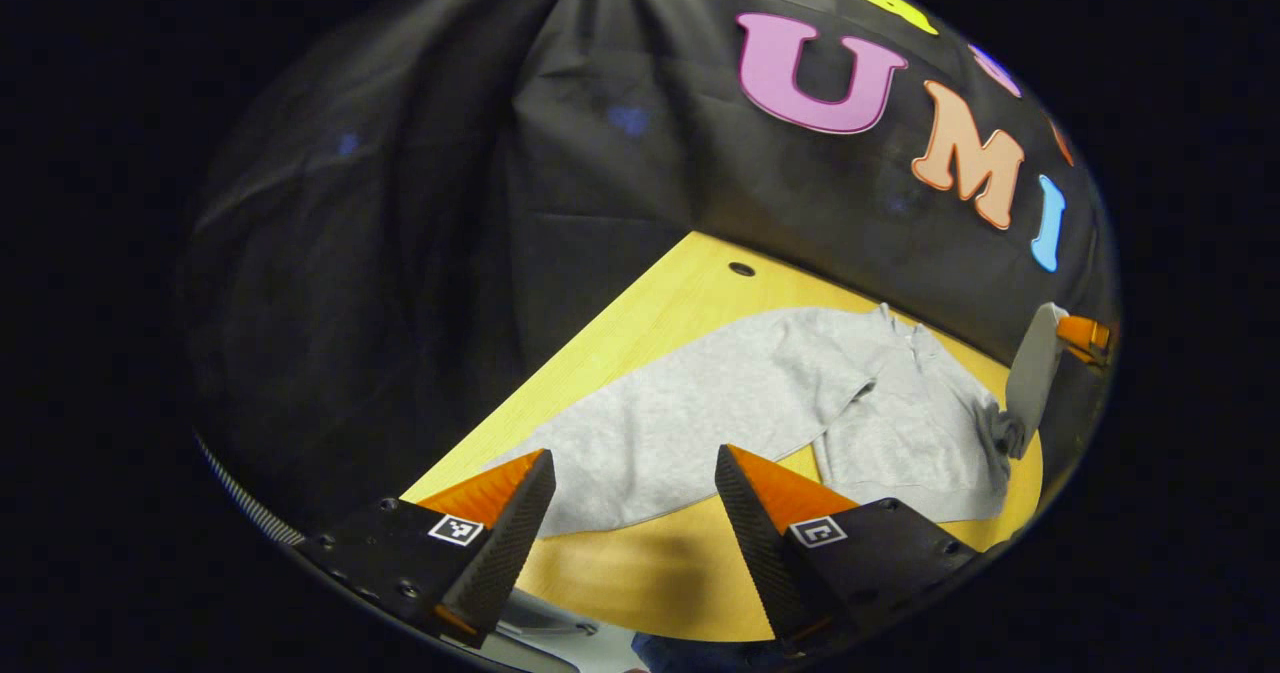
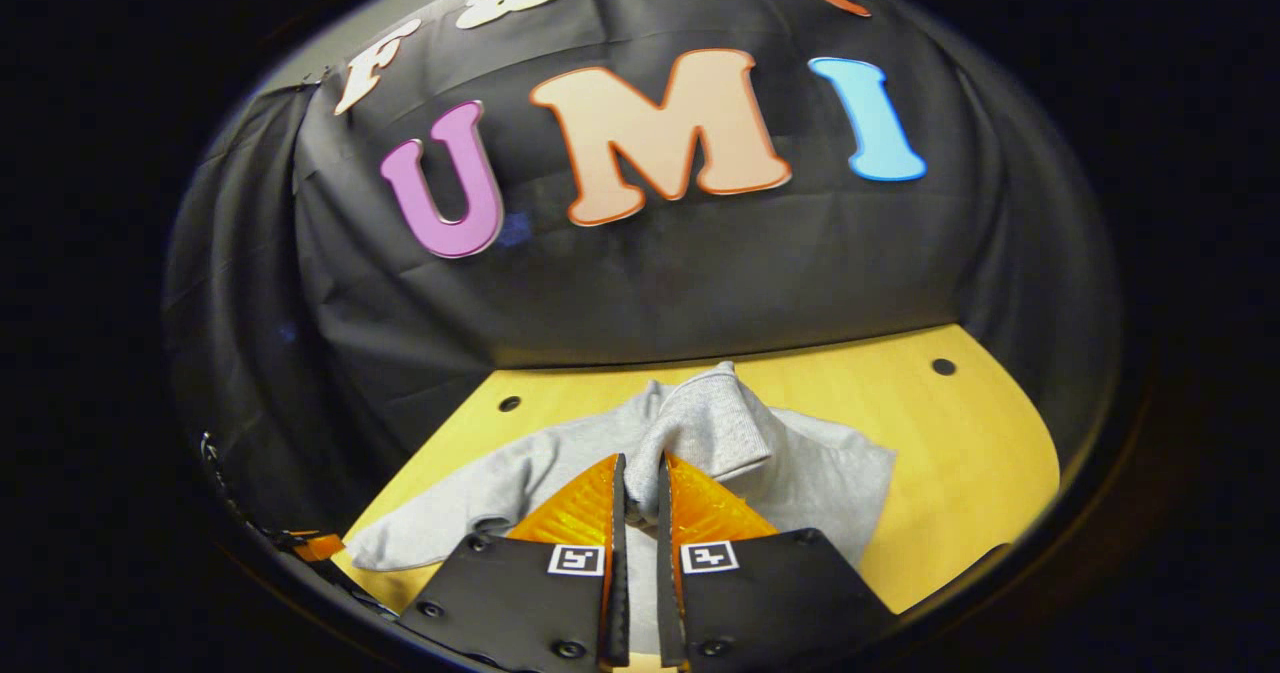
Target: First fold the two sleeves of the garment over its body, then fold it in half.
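Right gripper view: garment (image 2: pixel 700 433) pinched between hand-held gripper (image 2: pixel 640 473) fingers

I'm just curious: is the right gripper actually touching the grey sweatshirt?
Touching. In the right gripper view, the right gripper pinches a raised fold of the sweatshirt between its nearly closed fingers.

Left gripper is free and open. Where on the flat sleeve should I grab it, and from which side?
Likely best at the cuff end of the sleeve, nearest the open left gripper. It lies flat on the table, spread away from the body of the sweatshirt, so come down from above at the near edge and pinch the hem.
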Available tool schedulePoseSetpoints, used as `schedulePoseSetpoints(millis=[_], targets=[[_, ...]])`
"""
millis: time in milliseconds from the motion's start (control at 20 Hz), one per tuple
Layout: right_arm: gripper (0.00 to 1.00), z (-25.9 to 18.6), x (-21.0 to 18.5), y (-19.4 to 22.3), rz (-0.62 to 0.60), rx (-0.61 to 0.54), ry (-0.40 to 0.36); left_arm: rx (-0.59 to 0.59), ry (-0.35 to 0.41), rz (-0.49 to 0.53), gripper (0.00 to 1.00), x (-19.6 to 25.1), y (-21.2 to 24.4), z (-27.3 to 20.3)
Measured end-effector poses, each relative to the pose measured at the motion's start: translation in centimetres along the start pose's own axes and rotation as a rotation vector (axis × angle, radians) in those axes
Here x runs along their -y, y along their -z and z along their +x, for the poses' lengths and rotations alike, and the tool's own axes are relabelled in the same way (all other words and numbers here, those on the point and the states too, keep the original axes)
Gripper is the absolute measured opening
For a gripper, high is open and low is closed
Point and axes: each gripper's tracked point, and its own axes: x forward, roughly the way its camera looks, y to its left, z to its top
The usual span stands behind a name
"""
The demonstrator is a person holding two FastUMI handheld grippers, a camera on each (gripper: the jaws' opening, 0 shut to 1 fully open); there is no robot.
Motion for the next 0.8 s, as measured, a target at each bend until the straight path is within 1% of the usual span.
schedulePoseSetpoints(millis=[50,100,150,200,300,400,600,800], targets=[[0.14,1.0,-2.0,-0.3,-0.005,0.002,-0.037,-0.008,-0.013,-0.005,0.95,-0.7,0.6,0.3],[0.16,2.0,-4.2,-0.5,-0.012,0.002,-0.072,-0.018,-0.023,-0.008,0.95,-1.4,1.1,0.6],[0.13,2.8,-6.1,-0.4,-0.019,0.001,-0.104,-0.027,-0.03,-0.008,0.95,-1.9,1.7,0.9],[0.13,3.7,-8.2,-0.2,-0.027,-0.001,-0.138,-0.039,-0.041,-0.004,0.95,-2.4,2.1,1.3],[0.13,5.6,-11.3,0.2,-0.047,-0.014,-0.191,-0.066,-0.057,0.004,0.95,-3.4,3.2,1.9],[0.13,7.4,-13.8,1.2,-0.057,-0.036,-0.229,-0.082,-0.066,0.001,0.95,-3.9,4.2,2.4],[0.13,11.1,-17.1,3.8,-0.068,-0.082,-0.263,-0.121,-0.086,0.002,0.95,-4.4,5.3,3.1],[0.13,14.2,-17.6,8.0,-0.134,-0.16,-0.243,-0.121,-0.092,0.053,0.94,-4.6,5.3,4.5]])
